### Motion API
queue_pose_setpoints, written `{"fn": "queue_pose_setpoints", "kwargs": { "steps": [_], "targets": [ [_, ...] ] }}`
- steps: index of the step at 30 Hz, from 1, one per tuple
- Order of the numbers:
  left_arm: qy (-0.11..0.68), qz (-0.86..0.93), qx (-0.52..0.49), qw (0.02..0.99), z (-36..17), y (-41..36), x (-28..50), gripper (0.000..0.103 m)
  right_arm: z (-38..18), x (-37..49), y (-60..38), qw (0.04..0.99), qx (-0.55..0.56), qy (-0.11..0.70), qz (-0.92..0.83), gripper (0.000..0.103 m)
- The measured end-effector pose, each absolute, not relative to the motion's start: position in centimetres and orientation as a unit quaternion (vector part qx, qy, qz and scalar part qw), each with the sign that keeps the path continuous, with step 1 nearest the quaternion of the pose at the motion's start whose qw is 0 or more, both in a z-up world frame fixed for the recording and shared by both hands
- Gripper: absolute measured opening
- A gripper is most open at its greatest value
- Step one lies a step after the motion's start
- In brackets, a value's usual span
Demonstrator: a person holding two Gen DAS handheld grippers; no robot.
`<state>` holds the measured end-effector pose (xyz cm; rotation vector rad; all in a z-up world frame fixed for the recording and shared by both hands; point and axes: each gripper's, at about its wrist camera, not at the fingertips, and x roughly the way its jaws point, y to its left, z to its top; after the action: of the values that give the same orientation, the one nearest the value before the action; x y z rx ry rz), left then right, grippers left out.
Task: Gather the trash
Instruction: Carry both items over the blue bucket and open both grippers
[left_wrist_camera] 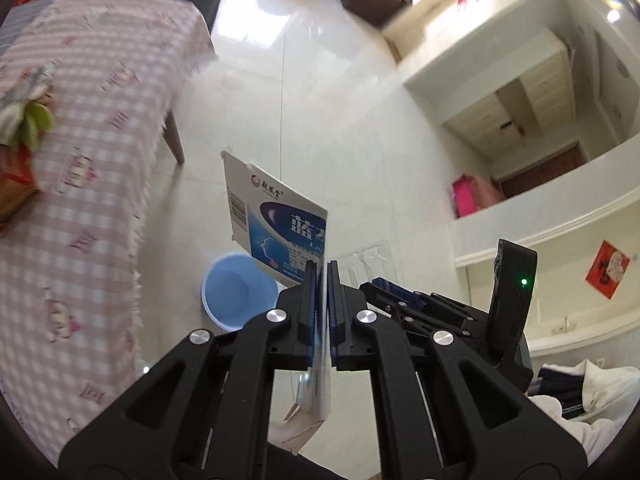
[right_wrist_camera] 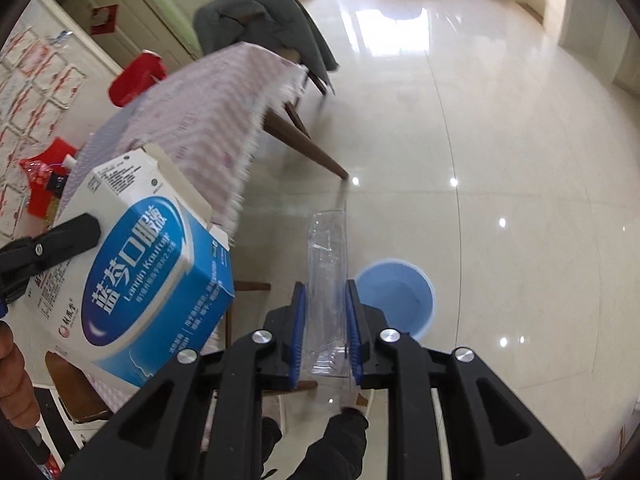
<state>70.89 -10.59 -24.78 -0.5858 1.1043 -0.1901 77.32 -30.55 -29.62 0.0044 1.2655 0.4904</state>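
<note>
The left gripper (left_wrist_camera: pixel 322 276) is pinched nearly shut on a flap of the empty medicine box (left_wrist_camera: pixel 276 220), light thin card that bends and could slip out if swung, so a hold nearer a folded edge looks safer; the right gripper (right_wrist_camera: pixel 326 300) is clamped, jaws narrowly apart, on the clear plastic tray (right_wrist_camera: pixel 328 264), featherlight, slick and springy, likely to crack if squeezed hard; both pieces hang above the floor near the blue bin (right_wrist_camera: pixel 396 292), which stands beside the cloth-covered table (right_wrist_camera: pixel 208 120)
</note>
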Motion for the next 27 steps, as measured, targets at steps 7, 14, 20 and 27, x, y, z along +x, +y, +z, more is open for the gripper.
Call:
{"fn": "queue_pose_setpoints", "kwargs": {
  "steps": [7, 14, 20, 27],
  "targets": [
    [0.572, -0.096, -0.249, 0.776, -30.3, -13.8, 74.2, 0.005, -33.7, 78.6, -32.0, 0.773, -0.003, 0.6, 0.205, 0.021],
    [0.608, -0.098, -0.217, 0.757, -32.8, -16.1, 75.7, 0.005, -34.4, 79.4, -33.0, 0.768, 0.007, 0.611, 0.191, 0.034],
    [0.63, -0.108, -0.2, 0.742, -34.0, -18.0, 77.1, 0.005, -33.3, 79.3, -34.6, 0.776, 0.021, 0.606, 0.175, 0.041],
    [0.648, -0.118, -0.177, 0.731, -35.2, -19.8, 78.5, 0.005, -32.7, 79.3, -36.1, 0.782, 0.034, 0.601, 0.16, 0.045]
  ]
}}
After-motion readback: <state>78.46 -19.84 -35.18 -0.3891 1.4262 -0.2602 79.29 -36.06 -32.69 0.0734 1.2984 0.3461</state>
